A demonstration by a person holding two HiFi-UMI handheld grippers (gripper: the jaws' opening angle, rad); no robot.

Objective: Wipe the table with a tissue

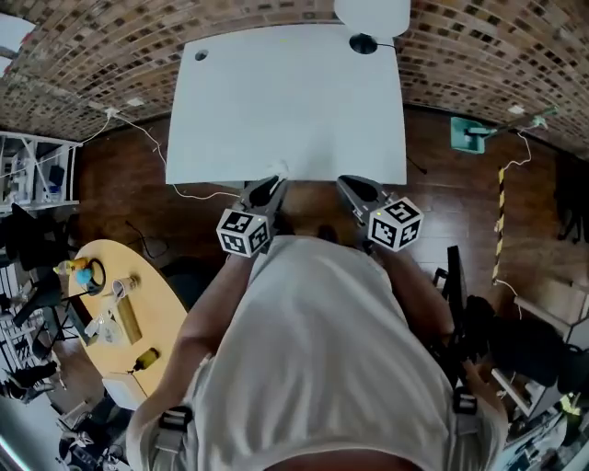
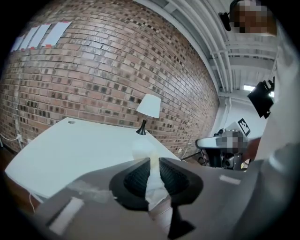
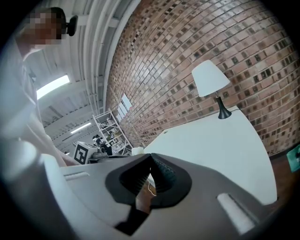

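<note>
Ahead of me I see the table (image 1: 285, 101), the lamp (image 1: 368, 18) on its far right corner by the wall (image 1: 92, 55) behind, my left gripper (image 1: 273, 184) and right gripper (image 1: 354, 189) side by side at its near edge, the tissue (image 2: 152, 180) between the left one's jaws, and a side table (image 1: 120, 313) to my left.

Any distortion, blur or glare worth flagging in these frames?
Head view: heavy fisheye, brick wall bows around the table; even light, no glare. Left gripper view: black vignette corners, tissue close up looks soft. Right gripper view: ceiling light blown out, lamp in focus.
</note>
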